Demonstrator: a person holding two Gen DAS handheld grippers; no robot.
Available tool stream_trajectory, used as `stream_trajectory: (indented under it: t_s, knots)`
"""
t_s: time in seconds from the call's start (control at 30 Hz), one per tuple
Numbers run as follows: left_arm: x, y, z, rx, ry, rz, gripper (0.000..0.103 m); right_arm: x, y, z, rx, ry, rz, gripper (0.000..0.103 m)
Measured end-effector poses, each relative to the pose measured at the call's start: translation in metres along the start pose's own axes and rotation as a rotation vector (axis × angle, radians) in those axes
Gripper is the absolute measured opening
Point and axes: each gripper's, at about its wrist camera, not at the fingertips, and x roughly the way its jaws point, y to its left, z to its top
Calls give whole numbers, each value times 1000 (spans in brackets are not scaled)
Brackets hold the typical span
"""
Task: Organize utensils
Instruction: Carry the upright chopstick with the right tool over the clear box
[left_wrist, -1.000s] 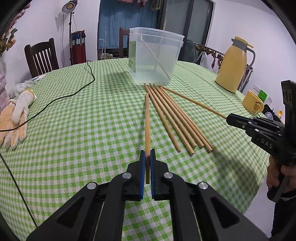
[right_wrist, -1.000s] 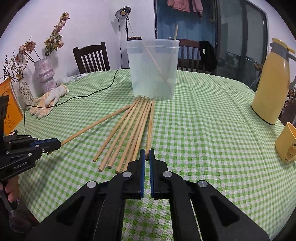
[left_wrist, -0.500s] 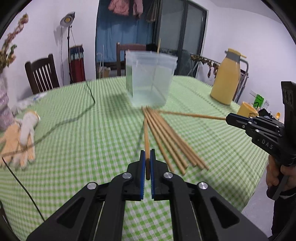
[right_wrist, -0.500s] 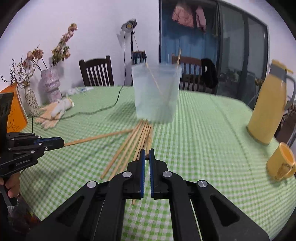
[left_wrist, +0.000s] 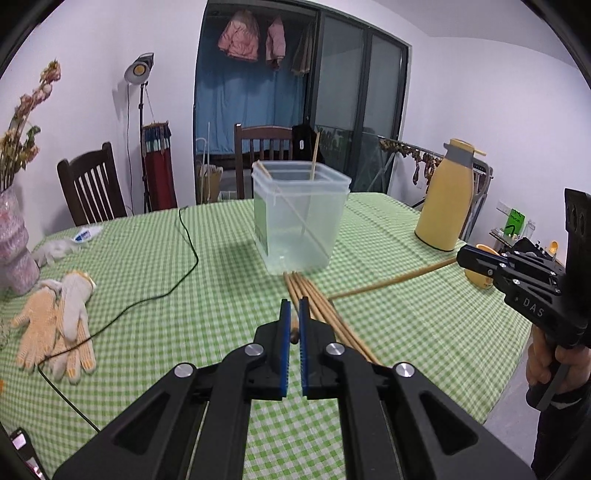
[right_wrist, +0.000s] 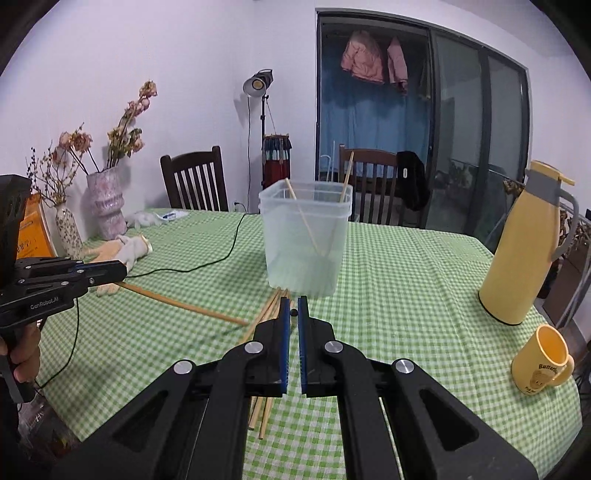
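The right gripper (right_wrist: 293, 314) pinches one chopstick (right_wrist: 293, 312) end-on before the clear tub (right_wrist: 306, 236) on the checked tablecloth (right_wrist: 406, 295).

Yellow thermos (right_wrist: 524, 251), yellow mug (right_wrist: 541, 360) right; work gloves (left_wrist: 59, 325), black cable (left_wrist: 177, 273), pink vase (right_wrist: 105, 206) left.

Green-checked table (left_wrist: 207, 258): tub (left_wrist: 301, 221), chopsticks (left_wrist: 332, 317), gloves (left_wrist: 55, 325), flask (left_wrist: 445, 195), mug (right_wrist: 541, 360).

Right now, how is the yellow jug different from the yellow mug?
The yellow jug is tall and closed, with a grey top; the yellow mug is short and open-topped. The jug's side is plain, while the mug has writing and a picture printed on it. The jug stands farther back on the table; the mug sits near its edge. Both are yellow, upright and have a handle.
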Motion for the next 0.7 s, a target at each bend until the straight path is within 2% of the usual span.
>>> stream_trajectory:
  t_s: [0.23, 0.4, 0.7]
  knots:
    - [-8, -12, 8, 14, -16, -16, 1, -7, -8, 4, 13, 1, -1, 4]
    - [-8, -25, 14, 65, -2, -30, 1, -10, -16, 14, 7, 10, 5, 4]
    - [-7, -22, 40, 62, -54, -39, 1, -9, -16, 43, -43, -15, 4, 4]
